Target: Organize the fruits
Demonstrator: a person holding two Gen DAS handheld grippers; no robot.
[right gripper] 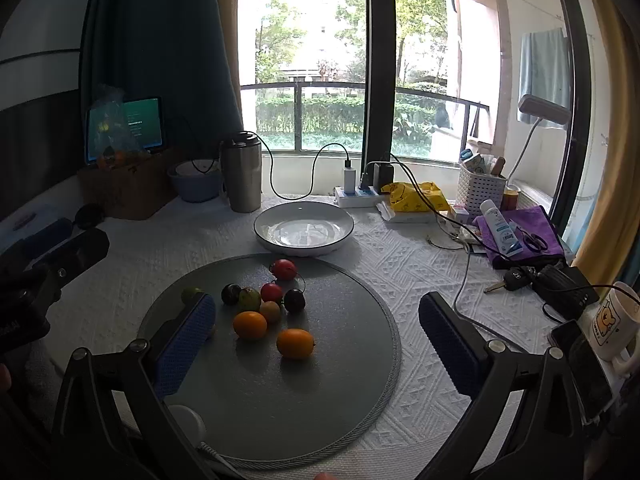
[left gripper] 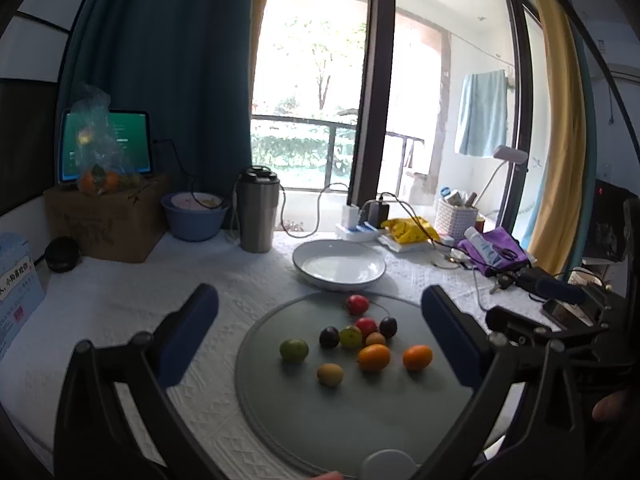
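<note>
Several small fruits lie on a round grey mat [left gripper: 360,420] [right gripper: 320,400]: two orange kumquats [left gripper: 417,357] [right gripper: 295,343], red ones [left gripper: 357,304] [right gripper: 284,269], dark plums [left gripper: 329,337] [right gripper: 295,300], a green one [left gripper: 294,350] and a yellow one [left gripper: 330,374]. An empty white plate [left gripper: 339,265] [right gripper: 304,229] stands just behind the mat. My left gripper [left gripper: 320,328] is open and empty, hovering over the fruits. My right gripper [right gripper: 318,324] is open and empty above the mat.
At the back stand a steel tumbler [left gripper: 258,208] [right gripper: 241,172], a blue bowl [left gripper: 194,214], a cardboard box [left gripper: 108,220] with a tablet, a power strip [right gripper: 356,196], a white basket [right gripper: 480,190]. A purple cloth [right gripper: 528,224], keys [right gripper: 508,280] and a mug [right gripper: 612,320] lie right.
</note>
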